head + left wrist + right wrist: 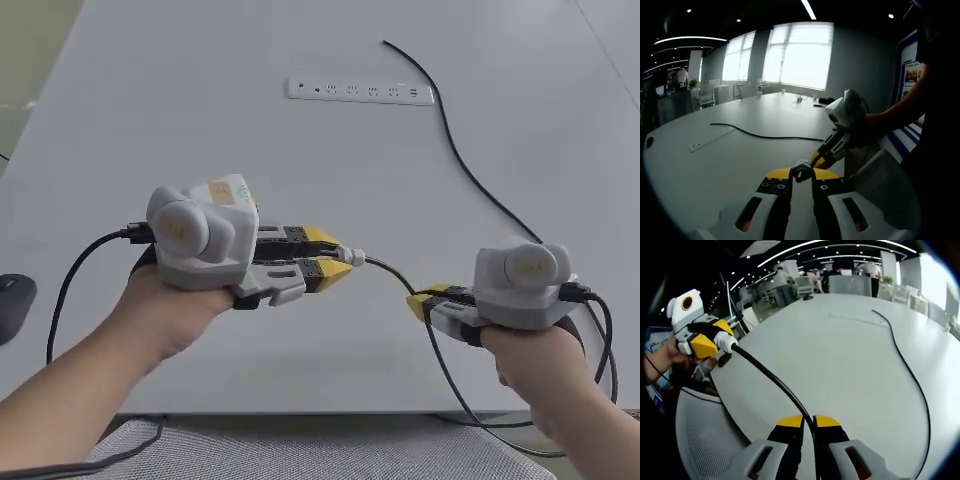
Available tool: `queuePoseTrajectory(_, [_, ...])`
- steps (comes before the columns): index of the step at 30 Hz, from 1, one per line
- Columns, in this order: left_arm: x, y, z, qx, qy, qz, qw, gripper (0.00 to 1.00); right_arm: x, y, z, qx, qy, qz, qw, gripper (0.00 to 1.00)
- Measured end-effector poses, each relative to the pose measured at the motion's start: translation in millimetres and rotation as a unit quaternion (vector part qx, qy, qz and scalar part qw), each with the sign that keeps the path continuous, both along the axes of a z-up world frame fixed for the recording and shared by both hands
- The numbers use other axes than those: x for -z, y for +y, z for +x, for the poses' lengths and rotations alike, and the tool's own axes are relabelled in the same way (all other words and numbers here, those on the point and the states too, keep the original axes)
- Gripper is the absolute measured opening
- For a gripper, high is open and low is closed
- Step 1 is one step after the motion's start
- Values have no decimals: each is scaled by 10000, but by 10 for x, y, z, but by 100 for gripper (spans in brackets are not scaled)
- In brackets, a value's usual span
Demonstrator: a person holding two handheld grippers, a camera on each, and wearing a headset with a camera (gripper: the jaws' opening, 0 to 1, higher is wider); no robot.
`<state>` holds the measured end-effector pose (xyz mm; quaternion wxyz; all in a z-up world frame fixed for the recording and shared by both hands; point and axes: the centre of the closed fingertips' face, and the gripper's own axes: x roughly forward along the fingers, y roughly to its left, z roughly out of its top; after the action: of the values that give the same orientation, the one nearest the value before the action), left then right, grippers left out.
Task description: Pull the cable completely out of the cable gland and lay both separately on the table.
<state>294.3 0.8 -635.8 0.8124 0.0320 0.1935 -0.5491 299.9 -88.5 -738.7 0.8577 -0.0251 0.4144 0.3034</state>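
Black cable (386,270) is stretched in the air between the two tools, above the near edge of the pale surface (250,140). The whitish cable gland (801,171) is clamped between the narrowed jaws of the left hand-held gripper (335,257), with the cable seated in it. The right hand-held gripper (420,301) is closed on the cable a little to the right, and the loose tail is left hanging off the near edge. If the gland's seal grips hard, the smooth sheath may well slip through the right jaws. A pull made off the gland's axis could twist the gland out of the left jaws. On a sudden release, the freed cable could be dragged off the surface by its hanging tail.
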Motion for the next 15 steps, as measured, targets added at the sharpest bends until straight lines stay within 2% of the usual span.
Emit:
queuePoseTrajectory(8, [-34, 3, 16, 4, -38, 20, 10000, 15, -70, -57, -12, -116, -111, -60, 9999, 10])
queuePoseTrajectory(10, [-44, 3, 22, -12, -50, 6, 10000, 15, -154, -68, -1, -180, -254, -93, 9995, 11])
queuePoseTrajectory(12, [-47, -1, 22, -23, -53, -2, 10000, 15, -273, -31, 24, -200, -398, 75, 9990, 14])
queuePoseTrajectory(13, [-41, -3, 20, -26, -51, 9, 10000, 15, -311, -29, 25, -188, -401, 87, 9990, 14])
queuePoseTrajectory(15, [-32, -9, 14, -37, -37, 0, 10000, 15, -412, 16, 52, -293, -594, 85, 9978, 14])
